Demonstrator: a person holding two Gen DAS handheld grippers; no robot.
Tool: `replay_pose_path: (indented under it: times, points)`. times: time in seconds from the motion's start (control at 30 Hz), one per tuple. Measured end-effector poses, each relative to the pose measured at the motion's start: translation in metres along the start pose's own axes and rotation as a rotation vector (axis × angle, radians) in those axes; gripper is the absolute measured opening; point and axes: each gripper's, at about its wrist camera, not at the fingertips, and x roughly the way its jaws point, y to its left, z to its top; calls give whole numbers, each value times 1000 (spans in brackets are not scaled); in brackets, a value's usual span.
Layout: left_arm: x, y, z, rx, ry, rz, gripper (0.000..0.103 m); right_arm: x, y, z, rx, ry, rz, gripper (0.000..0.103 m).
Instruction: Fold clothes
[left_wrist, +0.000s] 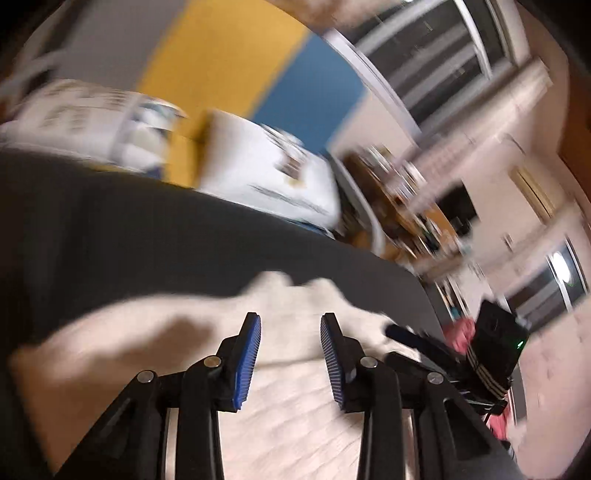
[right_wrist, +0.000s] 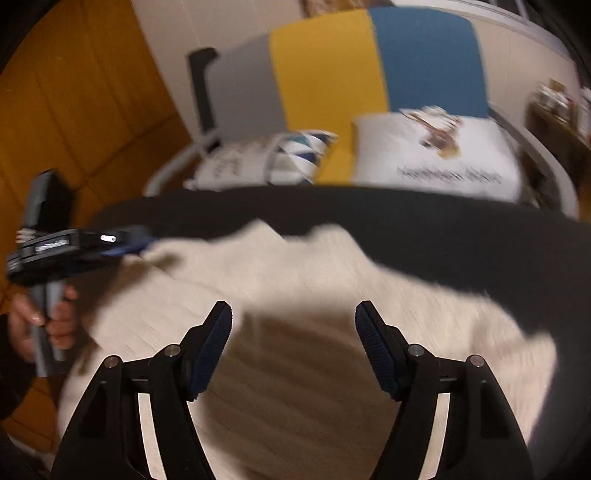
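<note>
right gripper (right_wrist: 293, 347): jaws spread wide, nothing pinched, just hanging over the garment
left gripper (left_wrist: 290, 360): jaws partly apart, blue pads clear of the cloth, so it's empty too
cream garment (right_wrist: 314, 266): lying rumpled on the dark surface, right under both claws
dark surface (right_wrist: 406, 218): black-ish, flat, the garment covers the near part
white cushion (right_wrist: 436, 155): some print and a line of writing, way too blurry to read
patterned cushion (right_wrist: 295, 151): blue triangles, beside the white one
room: yellow and blue panel (right_wrist: 369, 62) behind the cushions, windows (left_wrist: 443, 62) further back, probably shelves with clutter
</note>
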Motion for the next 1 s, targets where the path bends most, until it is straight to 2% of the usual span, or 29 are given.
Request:
replay_pose_path:
  times: [0.1,0.13,0.17,0.27,0.37,0.43,0.53,0.6,0.67,0.77,0.8,0.9,0.97,1.0]
  points:
    - [48,-2,7,28,104,49,32,22,8,13,-82,46,9,73]
    - [55,0,6,27,103,77,30,33,7,15,-100,72,-13,73]
    - [61,2,4,27,96,110,24,43,5,17,-113,96,-36,73]
    - [65,3,-2,29,54,186,21,75,-17,9,-72,187,-171,72]
    - [61,-4,-11,67,11,242,21,73,-21,3,-50,148,-209,70]
    - [52,-8,-10,89,-32,289,29,75,-20,5,-55,162,-220,70]
    - [28,-7,-9,92,-98,269,31,66,-17,11,-36,149,-206,70]
    - [23,0,-8,94,-103,305,31,49,-17,11,-9,127,-201,70]
    - [24,18,-12,55,-71,324,31,27,-19,1,18,113,-222,70]
    - [19,35,-14,-6,-89,278,30,13,-47,-22,148,123,-272,70]
    - [20,33,-13,-2,-86,288,30,12,-59,-32,197,126,-281,70]
    - [18,24,-12,17,-76,326,30,5,-67,-39,219,64,-259,70]
    - [-4,12,-18,38,-121,301,31,-10,-69,-35,253,59,-238,70]
    - [-18,7,-24,56,-149,288,31,-26,-68,-35,261,25,-231,70]
